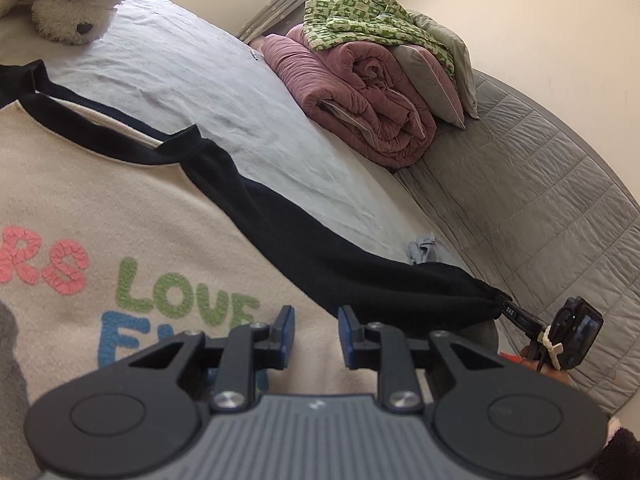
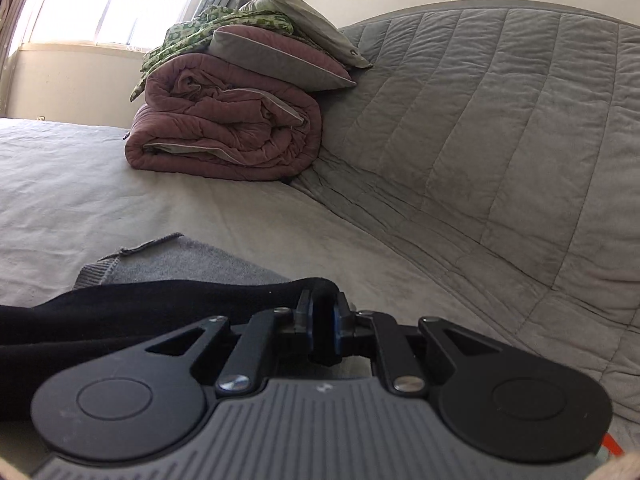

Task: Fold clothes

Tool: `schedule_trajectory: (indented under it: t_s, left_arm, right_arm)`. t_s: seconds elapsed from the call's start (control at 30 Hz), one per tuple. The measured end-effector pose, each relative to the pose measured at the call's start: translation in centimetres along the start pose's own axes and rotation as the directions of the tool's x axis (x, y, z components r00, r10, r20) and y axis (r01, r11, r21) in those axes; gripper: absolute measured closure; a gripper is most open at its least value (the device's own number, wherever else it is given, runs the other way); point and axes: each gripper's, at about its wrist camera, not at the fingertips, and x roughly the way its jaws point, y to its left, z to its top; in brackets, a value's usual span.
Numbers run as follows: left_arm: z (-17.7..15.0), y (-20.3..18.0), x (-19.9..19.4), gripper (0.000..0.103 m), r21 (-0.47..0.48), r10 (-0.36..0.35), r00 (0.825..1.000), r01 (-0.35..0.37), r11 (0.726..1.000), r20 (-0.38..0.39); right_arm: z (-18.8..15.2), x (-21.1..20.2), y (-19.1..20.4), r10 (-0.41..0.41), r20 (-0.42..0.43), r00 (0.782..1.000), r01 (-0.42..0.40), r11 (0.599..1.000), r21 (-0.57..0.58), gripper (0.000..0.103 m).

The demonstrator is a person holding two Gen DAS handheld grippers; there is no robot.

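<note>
Right gripper [image 2: 322,312] first: jaws pressed nearly together, pinching the end of the black sleeve [image 2: 168,304], cloth bunched over the blue pads. In the left view that same gripper [image 1: 508,307] sits out at the sleeve's cuff, the sleeve [image 1: 320,256] drawn in a long line from the shoulder.

Left gripper [image 1: 316,330] now: jaws a little apart over the cream chest of the sweatshirt [image 1: 100,200], right beside the coloured lettering. Whether the pads bite any cloth, I cannot tell; nothing shows bunched between them.

The sweatshirt lies face up on the bed [image 1: 192,80], black collar toward the far side, a grey garment [image 2: 180,260] just beyond the sleeve.

How will it handle? Soft, fleecy, light, quite limp: it'll sag and drape wherever it isn't held, and it shouldn't slip from the pads. Cuffs, hem and shoulder seams look the best places to grab, where the cloth is doubled.

Further out: a plush toy [image 1: 76,0] at the bed's far edge, a rolled pink quilt [image 2: 228,132] with pillows and a green garment [image 1: 360,20] stacked on top against the padded headboard [image 2: 500,120]. No containers anywhere in sight.
</note>
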Motion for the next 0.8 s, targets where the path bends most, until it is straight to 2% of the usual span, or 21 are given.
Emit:
schedule_trajectory:
  t_s: [0.07, 0.13, 0.2, 0.4, 0.57, 0.63, 0.7, 0.8]
  left_arm:
    - [0.0, 0.1, 0.0, 0.08, -0.003, 0.0, 1.0, 0.0, 1.0, -0.003]
    - [0.0, 0.1, 0.0, 0.08, -0.006, 0.001, 1.0, -0.001, 1.0, -0.004]
    - [0.0, 0.1, 0.1, 0.08, -0.008, 0.002, 1.0, -0.002, 1.0, -0.005]
    - [0.0, 0.1, 0.2, 0.078, -0.007, 0.005, 1.0, -0.006, 1.0, -0.009]
    - [-0.1, 0.1, 0.2, 0.078, 0.001, 0.01, 1.0, -0.01, 1.0, -0.012]
    - [0.0, 0.1, 0.3, 0.078, -0.002, 0.009, 1.0, -0.009, 1.0, -0.012]
    - [0.0, 0.2, 0.3, 0.078, -0.004, 0.009, 1.0, -0.009, 1.0, -0.013]
    - [0.0, 0.1, 0.3, 0.078, -0.004, 0.01, 1.0, -0.01, 1.0, -0.013]
  right_arm:
    - [-1.1, 0.2, 0.0, -0.006, -0.03, 1.0, 0.006, 1.0, -0.001, 0.091]
    - [-1.6, 0.2, -0.3, -0.014, -0.05, 0.999, 0.015, 1.0, 0.013, 0.076]
    - [-1.6, 0.0, -0.9, -0.015, -0.057, 0.998, 0.017, 0.999, 0.039, 0.07]
    - [-1.3, -0.6, -2.0, -0.003, -0.078, 0.997, 0.007, 0.999, 0.052, 0.058]
    - [-0.8, -1.0, -3.2, -0.007, -0.088, 0.996, 0.018, 0.993, 0.119, 0.057]
    - [-0.6, -1.2, -4.0, -0.008, -0.091, 0.996, 0.025, 0.983, 0.182, 0.057]
    - [-0.4, -1.4, -4.8, -0.004, -0.095, 0.996, 0.027, 0.969, 0.246, 0.055]
    - [-0.2, -1.4, -6.2, 0.067, -0.1, 0.993, -0.024, 0.925, 0.379, 0.055]
